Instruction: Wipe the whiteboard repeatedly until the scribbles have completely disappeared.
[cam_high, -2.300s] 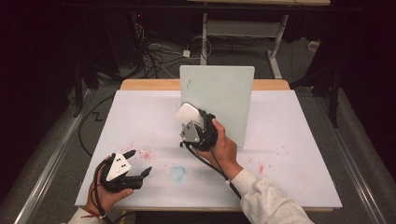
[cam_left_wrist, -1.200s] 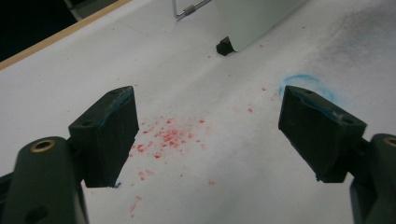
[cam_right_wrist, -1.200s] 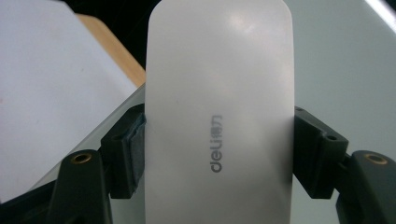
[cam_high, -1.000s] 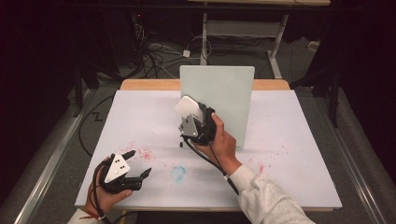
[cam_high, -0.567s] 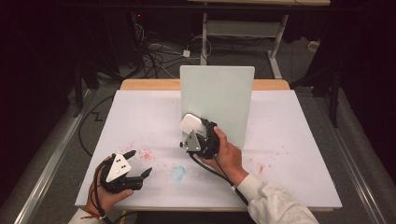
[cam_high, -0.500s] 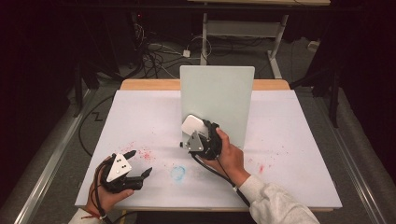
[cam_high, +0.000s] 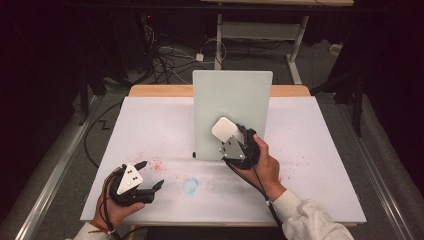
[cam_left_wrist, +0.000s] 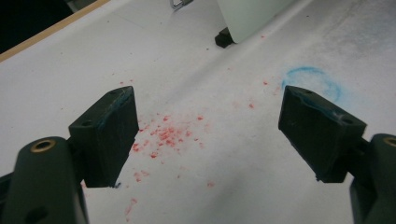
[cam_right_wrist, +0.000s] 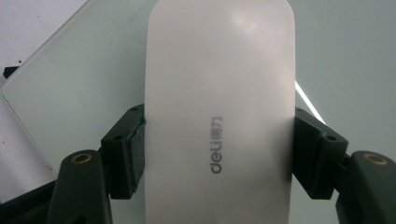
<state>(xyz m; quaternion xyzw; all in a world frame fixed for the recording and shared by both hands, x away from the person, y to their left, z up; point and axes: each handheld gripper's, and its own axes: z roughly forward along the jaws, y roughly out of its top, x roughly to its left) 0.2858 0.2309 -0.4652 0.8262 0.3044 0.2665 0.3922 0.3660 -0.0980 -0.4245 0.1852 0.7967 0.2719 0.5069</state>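
Against the upright board (cam_high: 232, 112), the right gripper (cam_high: 231, 142) clamps a white eraser (cam_right_wrist: 219, 112); left gripper (cam_left_wrist: 224, 135) gapes wide.

High view looks down over table (cam_high: 150, 125); 2 gripper views sit close, sharing upright board (cam_high: 232, 110).

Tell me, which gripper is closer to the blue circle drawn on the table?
Left. The left gripper hovers open just beside the blue circle, jaws pointing toward it. The right gripper is farther back, up at the upright white board, clamping a white eraser.
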